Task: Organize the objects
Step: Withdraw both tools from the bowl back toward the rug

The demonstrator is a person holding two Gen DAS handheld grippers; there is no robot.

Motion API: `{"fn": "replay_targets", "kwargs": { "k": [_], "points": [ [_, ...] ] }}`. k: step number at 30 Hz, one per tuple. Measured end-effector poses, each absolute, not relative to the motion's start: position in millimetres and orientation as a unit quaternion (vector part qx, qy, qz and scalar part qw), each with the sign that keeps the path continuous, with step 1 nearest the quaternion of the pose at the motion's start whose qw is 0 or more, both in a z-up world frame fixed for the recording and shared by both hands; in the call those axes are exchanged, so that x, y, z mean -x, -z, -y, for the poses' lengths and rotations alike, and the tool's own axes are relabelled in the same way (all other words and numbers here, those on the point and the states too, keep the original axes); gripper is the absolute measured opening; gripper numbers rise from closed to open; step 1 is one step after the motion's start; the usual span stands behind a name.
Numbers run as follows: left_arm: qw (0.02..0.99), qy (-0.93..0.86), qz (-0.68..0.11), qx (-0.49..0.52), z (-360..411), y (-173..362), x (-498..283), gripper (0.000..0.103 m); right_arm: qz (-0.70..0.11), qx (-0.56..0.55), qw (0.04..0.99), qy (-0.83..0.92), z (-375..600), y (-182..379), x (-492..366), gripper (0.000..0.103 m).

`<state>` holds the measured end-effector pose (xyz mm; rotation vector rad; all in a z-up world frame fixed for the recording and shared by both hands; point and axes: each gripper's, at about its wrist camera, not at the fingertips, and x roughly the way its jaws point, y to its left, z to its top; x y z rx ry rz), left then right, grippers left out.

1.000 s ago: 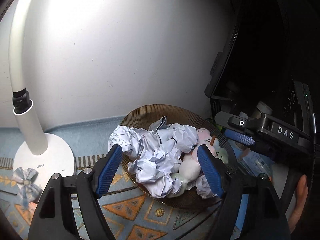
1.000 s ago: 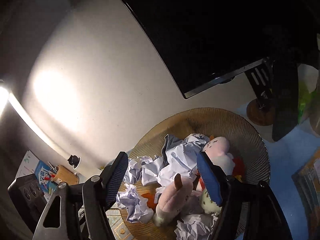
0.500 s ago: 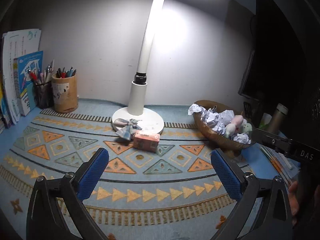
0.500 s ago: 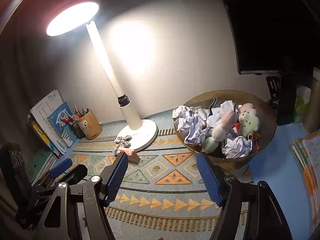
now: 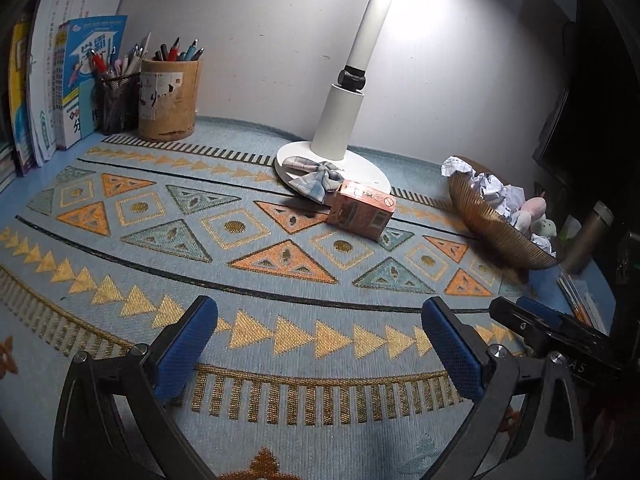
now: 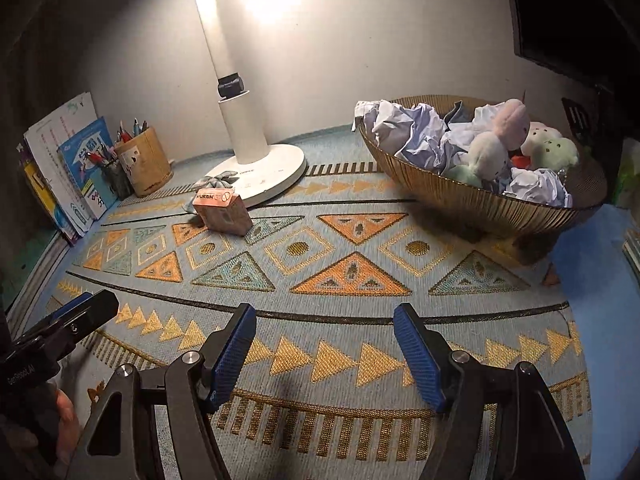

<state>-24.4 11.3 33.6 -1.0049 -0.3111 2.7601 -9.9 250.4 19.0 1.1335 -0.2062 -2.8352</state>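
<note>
A small pink box [image 5: 362, 210] [image 6: 222, 211] lies on the patterned mat beside a grey plaid bow [image 5: 316, 176] [image 6: 218, 179] that rests on the lamp base. A ribbed brown bowl [image 5: 486, 222] [image 6: 472, 200] at the right holds crumpled paper balls [image 6: 412, 136] and small plush toys [image 6: 512, 128]. My left gripper [image 5: 318, 334] hangs open and empty over the near mat. My right gripper [image 6: 324, 342] is also open with nothing between its blue pads, low over the mat in front of the bowl.
A white desk lamp [image 5: 352, 96] [image 6: 256, 160] stands at the back. A tan pen holder [image 5: 168, 100] [image 6: 146, 162], a mesh pen cup [image 5: 118, 102] and upright books [image 5: 68, 76] fill the back left. A metal flask [image 5: 588, 236] and a dark monitor [image 6: 576, 16] stand right.
Both grippers have pulled back from over the bowl and sunk toward the near mat. The left jaws spread wider. The whole desk has come into sight.
</note>
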Motion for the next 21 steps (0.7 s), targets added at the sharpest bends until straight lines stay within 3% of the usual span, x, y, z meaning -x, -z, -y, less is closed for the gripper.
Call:
{"fn": "replay_targets", "kwargs": {
  "k": [21],
  "points": [
    [0.09, -0.932, 0.08, 0.341, -17.5, -34.7, 22.1, 0.102, 0.013, -0.377, 0.025, 0.926, -232.9, -14.9, 12.0, 0.07]
  ]
}}
